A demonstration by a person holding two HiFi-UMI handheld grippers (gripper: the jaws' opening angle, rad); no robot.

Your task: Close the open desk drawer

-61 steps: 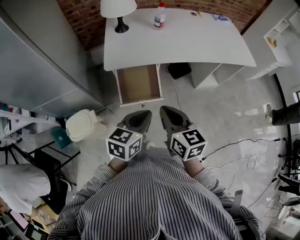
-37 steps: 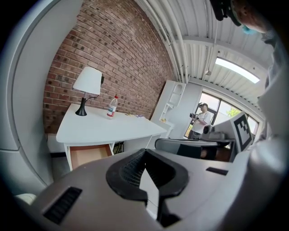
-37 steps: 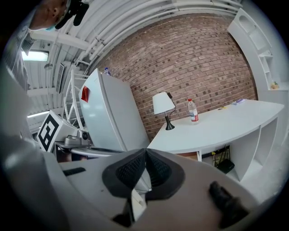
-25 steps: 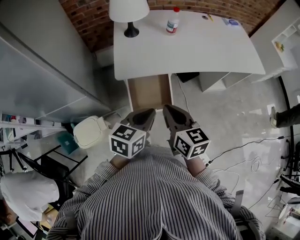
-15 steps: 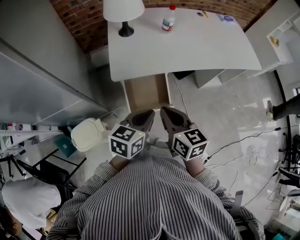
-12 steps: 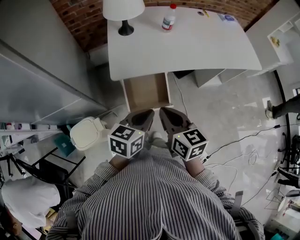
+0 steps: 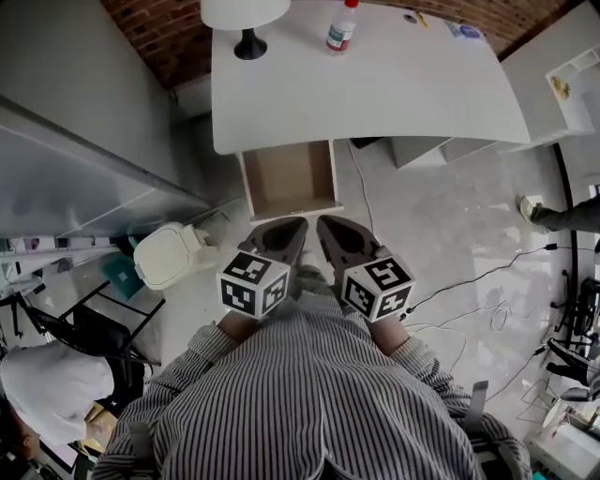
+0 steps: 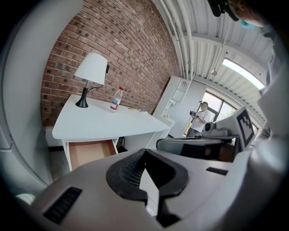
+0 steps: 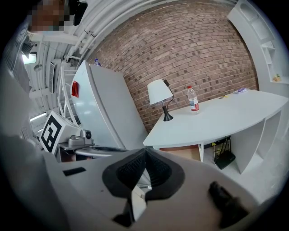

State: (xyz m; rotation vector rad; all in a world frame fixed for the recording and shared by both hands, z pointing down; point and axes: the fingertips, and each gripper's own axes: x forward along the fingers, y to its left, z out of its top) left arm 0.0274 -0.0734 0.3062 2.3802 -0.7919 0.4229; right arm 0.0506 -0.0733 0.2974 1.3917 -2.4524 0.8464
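The open drawer juts from under the left end of the white desk, its brown bottom bare. My left gripper and right gripper are held side by side at my chest, just short of the drawer's white front, not touching it. Both are shut with nothing between the jaws. In the left gripper view the gripper points toward the drawer below the desk. Beyond the jaws of the right gripper, the right gripper view shows a strip of the drawer under the desk.
A white lamp and a bottle stand at the desk's back edge. A tall grey cabinet flanks the left, with a white bin at its foot. Cables trail over the floor at right. A shoe shows at far right.
The view has swayed a little and the desk has shifted in it. Both grippers stay shut side by side before the drawer, which is as far open as before.
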